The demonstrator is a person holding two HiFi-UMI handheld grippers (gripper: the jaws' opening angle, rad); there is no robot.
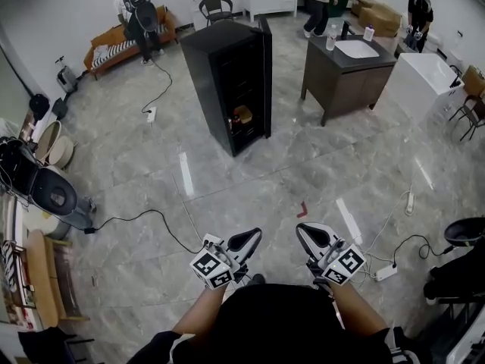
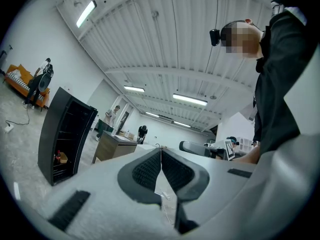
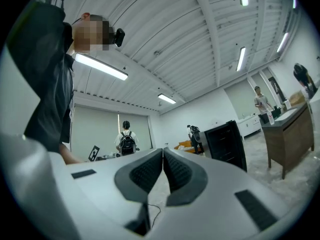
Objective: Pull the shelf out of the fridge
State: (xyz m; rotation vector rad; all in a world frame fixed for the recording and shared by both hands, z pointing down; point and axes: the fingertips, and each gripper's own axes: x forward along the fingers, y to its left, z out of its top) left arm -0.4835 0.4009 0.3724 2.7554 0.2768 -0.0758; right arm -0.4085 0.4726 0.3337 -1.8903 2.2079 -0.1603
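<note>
Holding: two hands carry the pair low at the near edge of the floor (image 1: 151, 173). The left gripper (image 1: 255, 234) and right gripper (image 1: 302, 228) sit side by side, a little apart, both aimed out across the tiles.
Left jaws: pressed tip to tip in the left gripper view, ribbed pads meeting in a thin seam, nothing between them.
Right jaws: same story in the right gripper view, closed pad against pad and carrying nothing.
Fridge: there it is, the fridge (image 1: 227, 74), tall, black and upright, standing mid-floor toward the far edge. It is well apart from both grippers, and its open front is turned toward the near right.
Shelf: the shelf (image 1: 248, 97) is one of several dark racks stacked inside that open front, all lying within the cabinet. A small orange-brown item (image 1: 242, 115) rests on a lower rack; what it is, too small to tell.
Vanity: a brown vanity cabinet (image 1: 345, 78) with a white basin stands right of the fridge, toward the floor's far-right corner.
Sofa: an orange sofa (image 1: 114, 45) sits at the far-left corner, with a person wearing a backpack (image 1: 138, 14) bent over beside it.
Floor marks: a small red mark (image 1: 303, 209) lies on the grey tiles between the grippers and the fridge. A white power strip (image 1: 385, 271) with its cable lies near the right gripper's outer side.
</note>
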